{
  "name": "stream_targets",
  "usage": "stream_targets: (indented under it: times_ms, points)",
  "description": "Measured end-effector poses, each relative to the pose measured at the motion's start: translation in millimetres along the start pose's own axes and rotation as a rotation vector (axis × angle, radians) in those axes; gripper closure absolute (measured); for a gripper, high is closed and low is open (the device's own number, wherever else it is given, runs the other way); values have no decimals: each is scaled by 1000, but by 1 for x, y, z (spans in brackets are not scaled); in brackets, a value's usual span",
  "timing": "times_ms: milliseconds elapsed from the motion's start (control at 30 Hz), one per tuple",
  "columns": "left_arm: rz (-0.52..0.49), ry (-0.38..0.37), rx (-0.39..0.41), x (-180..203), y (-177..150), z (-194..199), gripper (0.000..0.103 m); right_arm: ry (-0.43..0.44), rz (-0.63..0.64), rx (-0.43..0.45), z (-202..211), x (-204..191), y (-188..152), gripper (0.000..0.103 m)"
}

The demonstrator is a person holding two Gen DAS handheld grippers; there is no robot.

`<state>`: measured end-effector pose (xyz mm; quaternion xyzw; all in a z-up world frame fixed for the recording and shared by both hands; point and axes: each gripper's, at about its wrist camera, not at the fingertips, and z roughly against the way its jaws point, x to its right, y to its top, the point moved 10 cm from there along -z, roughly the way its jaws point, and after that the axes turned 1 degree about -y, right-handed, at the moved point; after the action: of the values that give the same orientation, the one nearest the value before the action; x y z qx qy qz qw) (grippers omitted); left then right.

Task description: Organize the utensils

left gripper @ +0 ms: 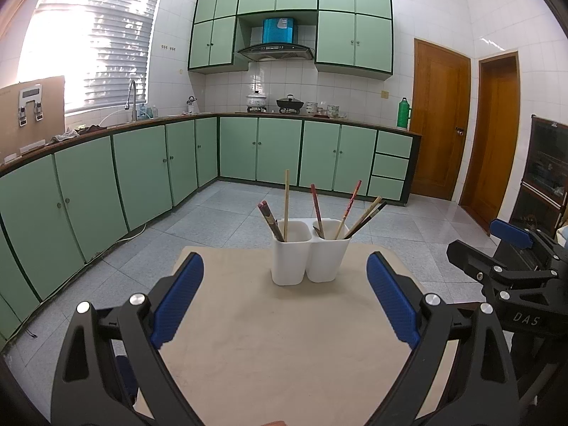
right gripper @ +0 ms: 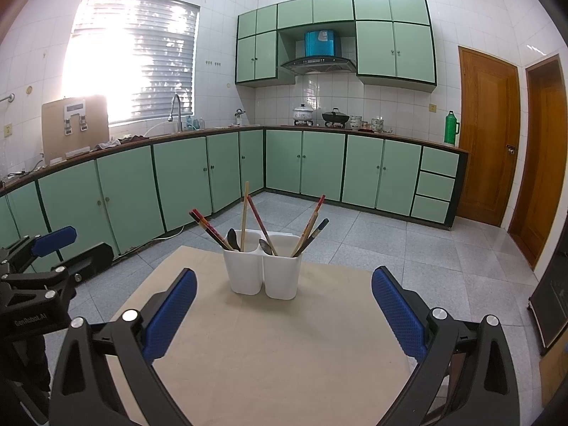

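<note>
Beige table [left gripper: 277,337], white twin-compartment utensil holder [left gripper: 307,259] upright near far edge, w/ chopsticks inside

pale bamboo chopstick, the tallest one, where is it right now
The pale bamboo chopstick stands almost upright in the left compartment of the white holder, beside a dark chopstick pair, on the far half of the table.

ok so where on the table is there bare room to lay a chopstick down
The table is bare across its near half, between the white holder and the open left hand-held gripper and right hand-held gripper. Strips either side of the holder are free too. Only the holder itself is crowded with chopsticks.
</note>
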<state>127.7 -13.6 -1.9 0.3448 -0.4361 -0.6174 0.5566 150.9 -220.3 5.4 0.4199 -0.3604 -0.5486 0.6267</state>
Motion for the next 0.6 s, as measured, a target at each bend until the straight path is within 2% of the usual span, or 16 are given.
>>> stream_targets:
  times_ms: [600]
  points:
    - [-1, 1, 1, 0, 1, 0, 13, -1, 1, -1, 0, 1, 0, 6]
